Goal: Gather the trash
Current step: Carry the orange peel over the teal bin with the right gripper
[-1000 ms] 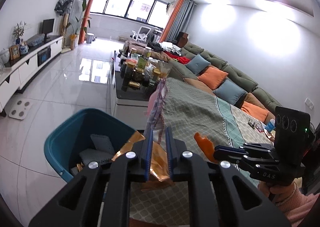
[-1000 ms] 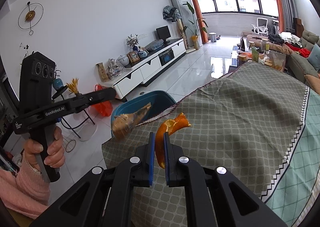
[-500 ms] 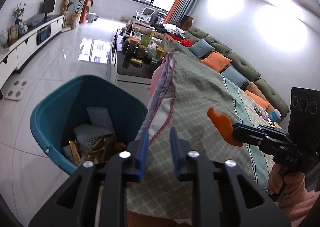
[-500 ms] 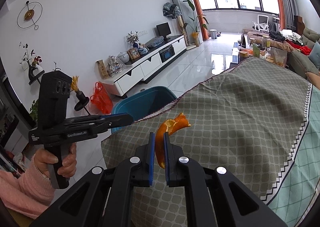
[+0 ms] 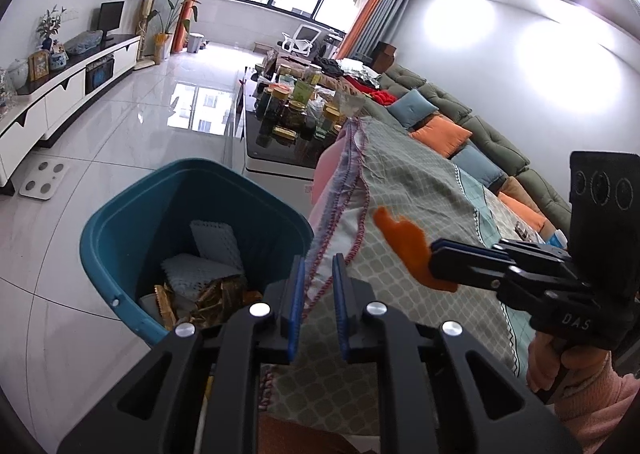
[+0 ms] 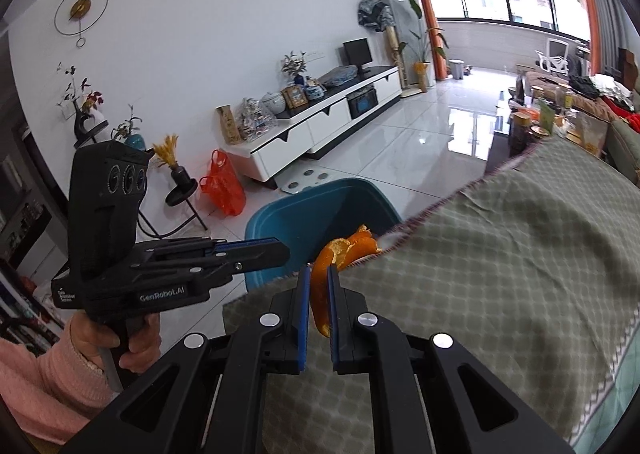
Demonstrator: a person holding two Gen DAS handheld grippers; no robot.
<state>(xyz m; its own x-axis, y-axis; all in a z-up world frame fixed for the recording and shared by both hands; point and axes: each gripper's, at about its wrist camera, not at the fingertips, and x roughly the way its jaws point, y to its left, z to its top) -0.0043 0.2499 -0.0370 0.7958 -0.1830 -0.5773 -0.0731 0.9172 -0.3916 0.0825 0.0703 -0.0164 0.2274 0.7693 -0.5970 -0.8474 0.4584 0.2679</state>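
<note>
A teal bin (image 5: 120, 213) stands on the floor beside the cloth-covered table (image 5: 420, 193). Inside it lie grey cloths and a golden wrapper (image 5: 216, 298). My left gripper (image 5: 317, 262) hangs over the bin's near rim, its jaws nearly together with nothing between them. My right gripper (image 6: 318, 270) is shut on a curled orange peel (image 6: 344, 250) at the table's corner, just before the bin (image 6: 272, 217). In the left wrist view the peel (image 5: 404, 242) sticks out of the right gripper (image 5: 434, 250) above the cloth. The left gripper (image 6: 280, 248) shows at the left in the right wrist view.
A coffee table (image 5: 288, 113) crowded with jars stands beyond the bin. A green sofa (image 5: 460, 121) with cushions runs along the right wall. A white TV cabinet (image 6: 328, 117), an orange plastic bag (image 6: 224, 185) and a floor scale (image 5: 42, 179) sit to the left on glossy tiles.
The golden wrapper has left my left gripper and now lies in the bin; that gripper sank toward the bin. My right gripper carried the peel toward the table corner by the bin.
</note>
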